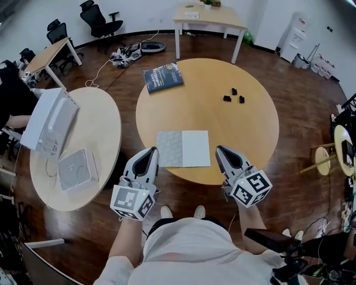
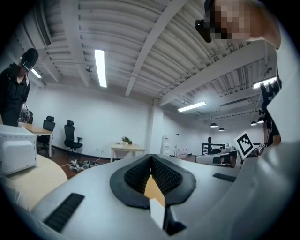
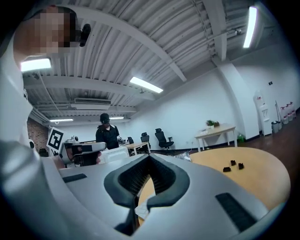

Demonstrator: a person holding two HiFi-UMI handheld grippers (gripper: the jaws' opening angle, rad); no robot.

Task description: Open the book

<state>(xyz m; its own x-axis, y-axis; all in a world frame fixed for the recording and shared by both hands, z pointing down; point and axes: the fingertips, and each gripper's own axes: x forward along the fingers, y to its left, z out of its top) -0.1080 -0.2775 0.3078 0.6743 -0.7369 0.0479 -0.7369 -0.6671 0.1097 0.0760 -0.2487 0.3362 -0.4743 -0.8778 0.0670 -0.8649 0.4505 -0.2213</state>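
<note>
On the round wooden table (image 1: 250,128), a book (image 1: 183,148) lies flat at the near edge, its left half grey and patterned, its right half plain white. My left gripper (image 1: 152,150) hangs just left of it and my right gripper (image 1: 219,148) just right of it, both off the table's near rim and apart from the book. Both point level, away from me. In the left gripper view the left gripper (image 2: 151,155) has its jaws together with nothing between them. The right gripper (image 3: 149,155) looks the same in its own view. A second, dark blue book (image 1: 163,77) lies closed at the far left of the table.
Three small black pieces (image 1: 234,95) sit on the table's far right. A second round table (image 1: 103,128) to the left carries white boxes (image 1: 50,119). A person in black (image 3: 106,133) stands beyond it. A rectangular table (image 1: 210,16), office chairs (image 1: 100,21) and floor cables (image 1: 127,54) lie further back.
</note>
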